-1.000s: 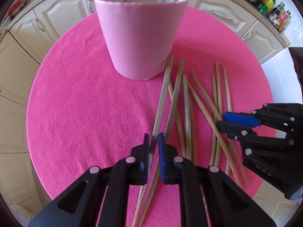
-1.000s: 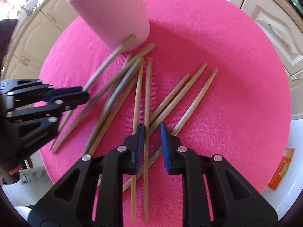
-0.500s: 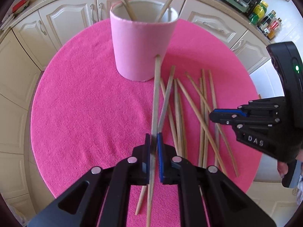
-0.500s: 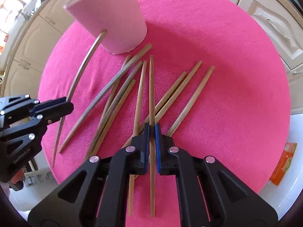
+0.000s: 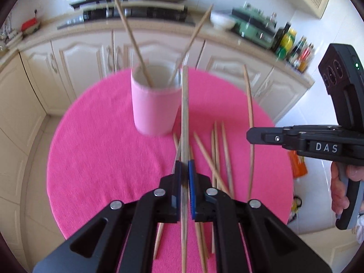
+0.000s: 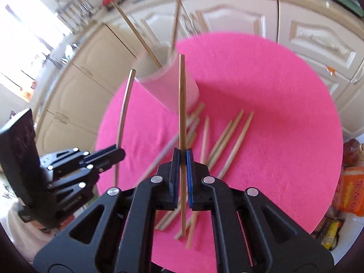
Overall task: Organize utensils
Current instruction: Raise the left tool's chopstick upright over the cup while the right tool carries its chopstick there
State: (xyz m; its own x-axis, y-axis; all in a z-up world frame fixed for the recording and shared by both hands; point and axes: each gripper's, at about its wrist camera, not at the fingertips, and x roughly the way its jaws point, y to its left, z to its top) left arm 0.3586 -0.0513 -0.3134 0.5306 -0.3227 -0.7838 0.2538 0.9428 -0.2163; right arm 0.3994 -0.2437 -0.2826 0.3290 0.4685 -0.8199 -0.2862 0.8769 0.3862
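A: What is seen from the left wrist?

B: The left gripper (image 5: 184, 170) is closed on a chopstick (image 5: 184, 118), which is clamped between the blue pads and held off the pink tablecloth (image 5: 95, 147), its far end near the rim of the pink cup (image 5: 154, 111). Two chopsticks are already stood in the cup. Loose chopsticks (image 5: 216, 157) are scattered on the cloth just beside the cup. The right gripper (image 5: 250, 135) is seen at the right, with a second chopstick (image 5: 250, 122) pinched in it.

A: And from the right wrist?

B: The right gripper (image 6: 181, 157) is closed on its chopstick (image 6: 182, 104), held clear of the cloth and pointed toward the cup (image 6: 168, 84). The left gripper (image 6: 120, 153) is seen at the left, its chopstick (image 6: 124, 113) gripped and raised. The remaining chopsticks (image 6: 229, 136) are left lying on the tablecloth (image 6: 273, 113).
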